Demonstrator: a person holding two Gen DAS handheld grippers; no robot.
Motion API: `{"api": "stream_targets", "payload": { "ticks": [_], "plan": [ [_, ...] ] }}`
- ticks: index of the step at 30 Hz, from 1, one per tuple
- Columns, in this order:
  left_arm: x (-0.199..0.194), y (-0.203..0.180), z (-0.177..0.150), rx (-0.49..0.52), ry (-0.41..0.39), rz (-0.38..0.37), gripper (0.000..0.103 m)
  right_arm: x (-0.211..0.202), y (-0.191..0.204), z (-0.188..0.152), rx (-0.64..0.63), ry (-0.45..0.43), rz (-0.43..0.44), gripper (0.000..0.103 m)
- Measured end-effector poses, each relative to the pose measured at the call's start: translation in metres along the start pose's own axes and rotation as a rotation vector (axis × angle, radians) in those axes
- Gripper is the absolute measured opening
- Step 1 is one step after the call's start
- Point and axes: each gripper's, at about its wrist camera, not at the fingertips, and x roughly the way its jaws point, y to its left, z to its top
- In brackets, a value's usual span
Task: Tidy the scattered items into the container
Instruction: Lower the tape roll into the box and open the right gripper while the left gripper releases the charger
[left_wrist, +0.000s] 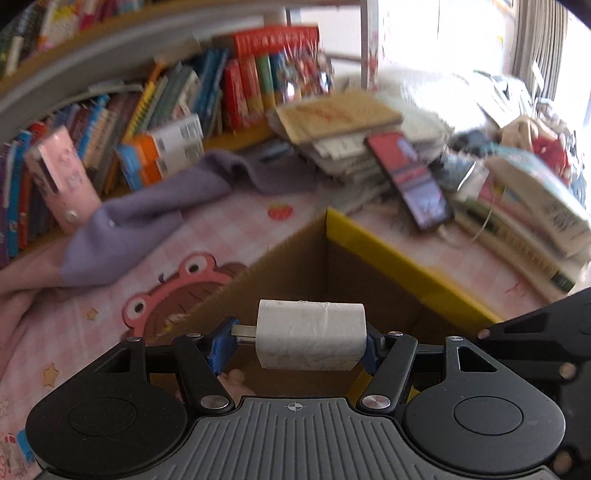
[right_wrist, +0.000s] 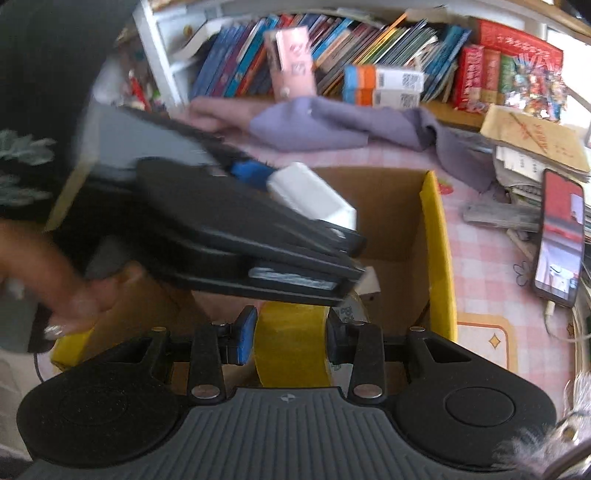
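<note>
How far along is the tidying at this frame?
Little visibly done: the cardboard box interior is mostly hidden. In hand: the left gripper holds a white charger and the right gripper a yellow tape roll, both over the box. Left: releasing both.

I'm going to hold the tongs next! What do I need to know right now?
Left tongs: shut on the white charger plug, held above the open cardboard box.
Right tongs: shut on the yellow tape roll, also over the box.
Done: both items picked up and brought to the box. At least one small thing seems to lie inside already; too hidden to name.
Left: let go of the plug and the tape into the box, then look over the pink tablecloth for anything else scattered.
</note>
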Motion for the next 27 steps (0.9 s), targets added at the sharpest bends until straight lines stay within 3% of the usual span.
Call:
{"api": "stream_targets", "payload": {
  "ticks": [5, 11, 14, 18, 22, 27],
  "plan": [
    [0.020, 0.004, 0.000, -0.031, 0.060, -0.023, 0.065, 0.011, -0.003, -0.004, 0.001, 0.043, 0.009, 0.036],
    [0.023, 0.001, -0.003, -0.014, 0.058, 0.006, 0.070, 0.010, -0.004, -0.007, 0.017, 0.025, 0.006, 0.037],
    [0.014, 0.001, -0.001, -0.007, 0.022, 0.032, 0.075, 0.006, -0.003, -0.007, 0.022, 0.006, -0.002, 0.048],
    [-0.018, 0.002, -0.003, -0.018, -0.044, 0.061, 0.076, -0.002, 0.002, -0.008, 0.021, -0.018, -0.009, 0.050],
    [-0.061, 0.001, -0.016, -0.040, -0.119, 0.080, 0.084, -0.012, 0.007, -0.006, 0.018, -0.050, -0.020, 0.052],
    [-0.106, 0.009, -0.050, -0.179, -0.158, 0.101, 0.085, -0.031, 0.010, -0.009, 0.028, -0.093, -0.048, 0.052]
  ]
}}
